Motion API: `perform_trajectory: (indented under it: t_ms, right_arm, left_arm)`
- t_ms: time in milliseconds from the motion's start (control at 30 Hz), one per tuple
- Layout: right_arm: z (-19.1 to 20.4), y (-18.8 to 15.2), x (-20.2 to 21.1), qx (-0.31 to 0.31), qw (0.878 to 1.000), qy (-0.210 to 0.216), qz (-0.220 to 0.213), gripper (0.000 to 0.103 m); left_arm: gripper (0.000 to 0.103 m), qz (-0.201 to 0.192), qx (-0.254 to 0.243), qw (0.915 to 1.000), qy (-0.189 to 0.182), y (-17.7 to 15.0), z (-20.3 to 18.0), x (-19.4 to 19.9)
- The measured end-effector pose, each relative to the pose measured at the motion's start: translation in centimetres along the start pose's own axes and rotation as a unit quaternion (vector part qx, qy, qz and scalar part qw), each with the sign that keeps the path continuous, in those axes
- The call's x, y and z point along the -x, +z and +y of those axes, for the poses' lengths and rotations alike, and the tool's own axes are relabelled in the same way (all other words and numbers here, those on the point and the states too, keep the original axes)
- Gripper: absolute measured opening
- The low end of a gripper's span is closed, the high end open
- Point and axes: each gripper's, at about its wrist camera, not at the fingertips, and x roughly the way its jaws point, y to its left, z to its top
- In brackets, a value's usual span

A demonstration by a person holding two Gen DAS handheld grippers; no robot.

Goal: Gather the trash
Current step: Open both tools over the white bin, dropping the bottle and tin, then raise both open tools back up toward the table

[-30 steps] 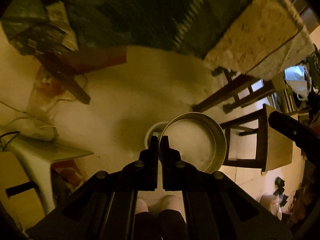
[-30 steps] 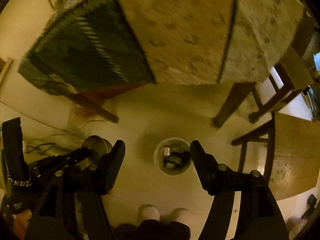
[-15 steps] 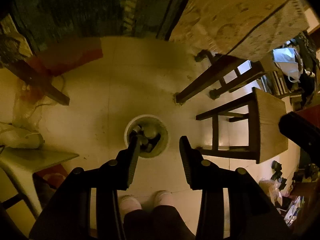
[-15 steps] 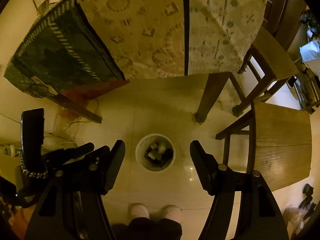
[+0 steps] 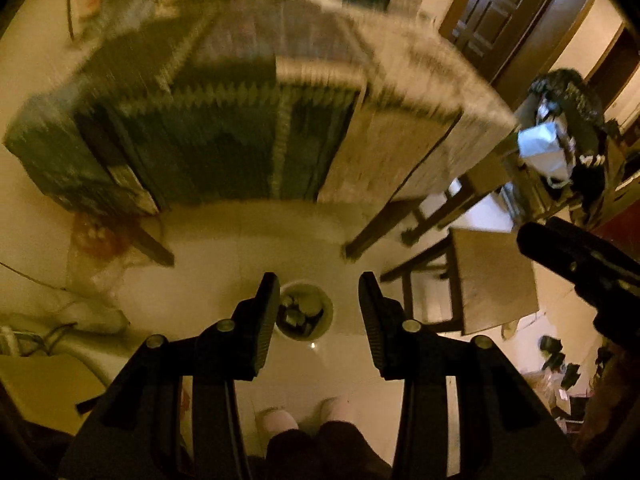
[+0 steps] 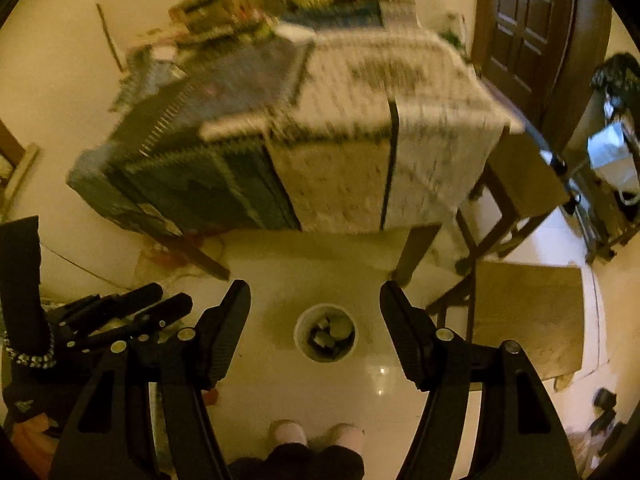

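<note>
A round white trash bin (image 5: 306, 316) stands on the pale floor below me, with several pieces of trash inside; it also shows in the right wrist view (image 6: 326, 333). My left gripper (image 5: 318, 286) is open and empty, held high above the bin. My right gripper (image 6: 314, 294) is open and empty, also high above the bin. The left gripper shows at the left of the right wrist view (image 6: 132, 306), and the right gripper's body shows at the right of the left wrist view (image 5: 580, 264).
A table with a patterned cloth (image 5: 260, 120) stands beyond the bin, cluttered on top (image 6: 256, 12). A wooden chair (image 6: 528, 312) stands to the right. A dark door (image 6: 524, 20) is at the far right. My feet (image 6: 316, 434) are near the bin.
The left gripper has opened wide and let go of the round metal tin it held a second ago. Both grippers have risen and tilted up, so the bin looks smaller and the table top shows.
</note>
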Motion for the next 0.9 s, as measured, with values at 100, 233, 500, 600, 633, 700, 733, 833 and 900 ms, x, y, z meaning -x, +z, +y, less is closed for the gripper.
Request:
perform_trajectory:
  t_ms: [100, 233, 500, 600, 633, 700, 733, 833, 900]
  right_arm:
    - [1.6, 1.2, 4.1, 0.012, 1.0, 0.002, -0.028, 0.064]
    - [3.4, 2.0, 8.8, 0.027, 0.998, 0.005, -0.064, 0.064]
    - [7.1, 3.1, 18.9, 0.051, 0.984, 0.007, -0.172, 0.064]
    - [8.0, 3.2, 22.6, 0.043, 0.974, 0.003, -0.222, 0.064]
    - [8.2, 3.3, 23.6, 0.04, 0.971, 0.003, -0.234, 0.064]
    - [8.6, 3.3, 25.8, 0.034, 0.965, 0.002, -0.262, 0.064]
    - [8.8, 3.4, 26.6, 0.032, 0.962, 0.002, -0.272, 0.065]
    - [9.3, 3.5, 28.1, 0.03, 0.953, -0.006, -0.302, 0.079]
    - [9.6, 3.5, 28.7, 0.026, 0.945, -0.02, -0.326, 0.093]
  left_arm:
    - [0.039, -0.036, -0.004, 0.9994, 0.0, 1.0, -0.2, 4.6]
    - [0.039, -0.09, -0.02, 0.9957, 0.002, 2.4, -0.8, 11.4]
    - [0.041, -0.205, -0.046, 0.9776, -0.014, 4.0, -2.3, 23.1]
    - [0.045, -0.25, -0.059, 0.9663, -0.018, 4.2, -2.7, 27.2]
    - [0.047, -0.26, -0.063, 0.9635, -0.02, 4.1, -2.6, 28.1]
    - [0.058, -0.283, -0.07, 0.9564, -0.023, 4.0, -2.5, 30.0]
    - [0.061, -0.293, -0.071, 0.953, -0.024, 4.0, -2.4, 31.0]
    - [0.072, -0.318, -0.072, 0.9452, -0.025, 3.8, -1.9, 32.8]
    - [0.094, -0.331, -0.067, 0.9412, -0.017, 3.9, -1.5, 33.6]
